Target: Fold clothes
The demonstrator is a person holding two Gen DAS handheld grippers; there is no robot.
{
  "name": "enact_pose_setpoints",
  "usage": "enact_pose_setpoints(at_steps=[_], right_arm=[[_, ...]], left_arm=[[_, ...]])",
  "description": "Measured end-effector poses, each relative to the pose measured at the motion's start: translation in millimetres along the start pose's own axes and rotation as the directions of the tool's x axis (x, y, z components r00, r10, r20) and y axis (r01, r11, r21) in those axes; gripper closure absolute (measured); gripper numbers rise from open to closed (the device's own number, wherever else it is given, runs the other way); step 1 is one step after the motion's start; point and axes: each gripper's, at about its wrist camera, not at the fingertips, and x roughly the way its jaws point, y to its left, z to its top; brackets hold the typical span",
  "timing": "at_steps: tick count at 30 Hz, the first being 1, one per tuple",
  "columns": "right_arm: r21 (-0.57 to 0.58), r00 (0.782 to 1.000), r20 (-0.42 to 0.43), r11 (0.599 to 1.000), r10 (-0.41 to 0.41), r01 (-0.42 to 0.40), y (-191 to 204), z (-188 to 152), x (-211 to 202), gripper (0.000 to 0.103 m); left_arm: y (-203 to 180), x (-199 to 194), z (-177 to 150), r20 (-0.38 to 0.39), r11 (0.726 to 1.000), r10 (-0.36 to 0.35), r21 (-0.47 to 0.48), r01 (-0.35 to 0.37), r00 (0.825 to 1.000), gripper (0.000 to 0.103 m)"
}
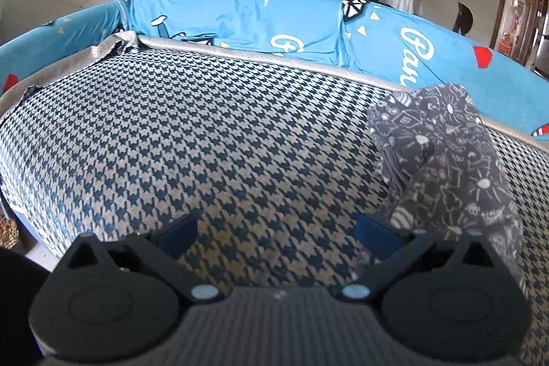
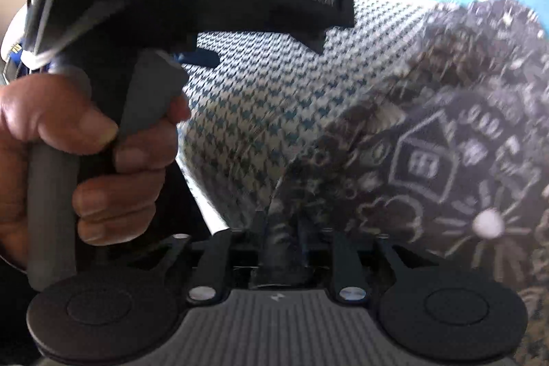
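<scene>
Over the houndstooth cover (image 1: pixel 206 126), right gripper (image 2: pixel 279 228) pinched tight on the dark printed garment (image 2: pixel 429 143), left gripper (image 1: pixel 274 235) spread wide, holding nothing. Soft, light, floppy stuff, probably best caught at a free hanging edge.

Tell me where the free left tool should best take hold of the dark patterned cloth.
Probably the hanging edge of the dark patterned cloth, coming in from its left side. The right tool is pinching it, so it droops beside the open left tool.
</scene>
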Motion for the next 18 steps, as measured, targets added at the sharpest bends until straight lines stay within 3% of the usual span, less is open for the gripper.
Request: enact_pose_setpoints(at_steps=[3,8,13,18], right_arm=[[-0.008,1.000,-0.008,1.000,0.020,-0.020,-1,0,-2,0.071],[0.001,0.999,0.012,1.000,0.031,-0.031,-8,-3,-20,0.071],[0.071,0.995,0.092,0.997,-0.046,0.039,-22,-3,-46,0.071],[0.170,0.975,0.168,0.978,-0.146,0.117,-37,-3,-70,0.071]], left_arm=[[-1,6,-2,-0.040,1.000,-0.029,0.010,0.029,0.999,0.000],[-3,11,-3,-0.049,1.000,-0.016,0.006,0.017,0.999,0.000],[-7,12,-4,-0.049,1.000,-0.017,0.021,0.018,0.999,0.000],[-14,15,-7,-0.060,0.999,-0.022,0.044,0.025,0.998,0.000]])
